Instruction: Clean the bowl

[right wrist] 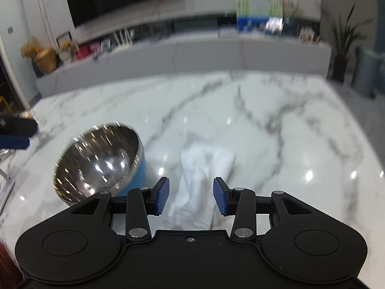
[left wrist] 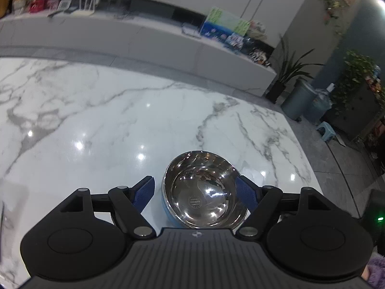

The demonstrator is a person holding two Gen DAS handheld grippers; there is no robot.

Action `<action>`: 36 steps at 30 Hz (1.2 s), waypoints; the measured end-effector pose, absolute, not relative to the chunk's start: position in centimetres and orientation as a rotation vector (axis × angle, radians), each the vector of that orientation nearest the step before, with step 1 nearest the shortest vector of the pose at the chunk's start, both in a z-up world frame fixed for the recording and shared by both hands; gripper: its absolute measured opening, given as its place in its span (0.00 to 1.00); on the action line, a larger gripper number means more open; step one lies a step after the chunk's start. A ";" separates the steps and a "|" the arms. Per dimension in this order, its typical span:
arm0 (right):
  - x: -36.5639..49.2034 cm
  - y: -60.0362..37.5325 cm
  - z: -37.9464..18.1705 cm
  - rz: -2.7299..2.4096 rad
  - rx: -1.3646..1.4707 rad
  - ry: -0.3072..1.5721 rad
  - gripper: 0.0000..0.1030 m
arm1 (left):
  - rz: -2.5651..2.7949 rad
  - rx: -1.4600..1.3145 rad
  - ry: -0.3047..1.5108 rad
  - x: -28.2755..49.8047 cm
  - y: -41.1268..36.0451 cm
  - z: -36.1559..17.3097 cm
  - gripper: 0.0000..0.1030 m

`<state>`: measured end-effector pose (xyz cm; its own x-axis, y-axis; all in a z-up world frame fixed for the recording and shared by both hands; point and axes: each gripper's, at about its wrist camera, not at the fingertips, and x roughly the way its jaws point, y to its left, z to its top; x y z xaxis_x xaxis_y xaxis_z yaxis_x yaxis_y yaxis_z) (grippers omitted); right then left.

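A steel bowl [left wrist: 202,190] with a blue outer wall stands on the marble table. My left gripper [left wrist: 196,193] is open, its blue pads [left wrist: 144,193] on either side of the bowl, the right pad near the rim. In the right wrist view the bowl [right wrist: 98,162] sits at the left, and a white cloth [right wrist: 199,183] lies crumpled on the table. My right gripper [right wrist: 191,196] is open, its pads on either side of the cloth's near end, just above it. The left gripper's finger [right wrist: 16,132] shows at the left edge.
The white marble table [left wrist: 96,120] spreads wide around the bowl. A long grey counter [left wrist: 144,41] with boxes and pictures runs behind it. Potted plants, grey bins [left wrist: 300,98] and a small blue stool [left wrist: 326,130] stand on the floor at the right.
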<state>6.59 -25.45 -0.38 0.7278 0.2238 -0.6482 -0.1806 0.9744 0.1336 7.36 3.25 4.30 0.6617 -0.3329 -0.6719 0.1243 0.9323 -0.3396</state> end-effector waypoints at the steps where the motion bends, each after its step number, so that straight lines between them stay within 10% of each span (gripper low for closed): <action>1: 5.8 -25.3 0.2 0.221 0.066 0.686 0.47 | -0.263 -0.269 0.792 6.9 3.4 4.3 0.71; 8: 1.9 -22.9 2.0 0.231 0.028 0.622 0.76 | -0.237 -0.234 0.780 4.5 4.5 3.3 0.73; 17: -1.3 -21.6 2.1 0.217 0.037 0.612 0.78 | -0.147 -0.088 0.657 0.8 3.0 1.0 0.73; 20: -2.3 -21.2 2.2 0.206 0.040 0.580 0.98 | -0.145 -0.030 0.656 0.0 2.3 0.1 0.73; 36: -4.0 -20.7 0.1 0.086 0.063 0.570 0.99 | -0.035 0.145 0.629 -1.5 0.6 -2.4 0.80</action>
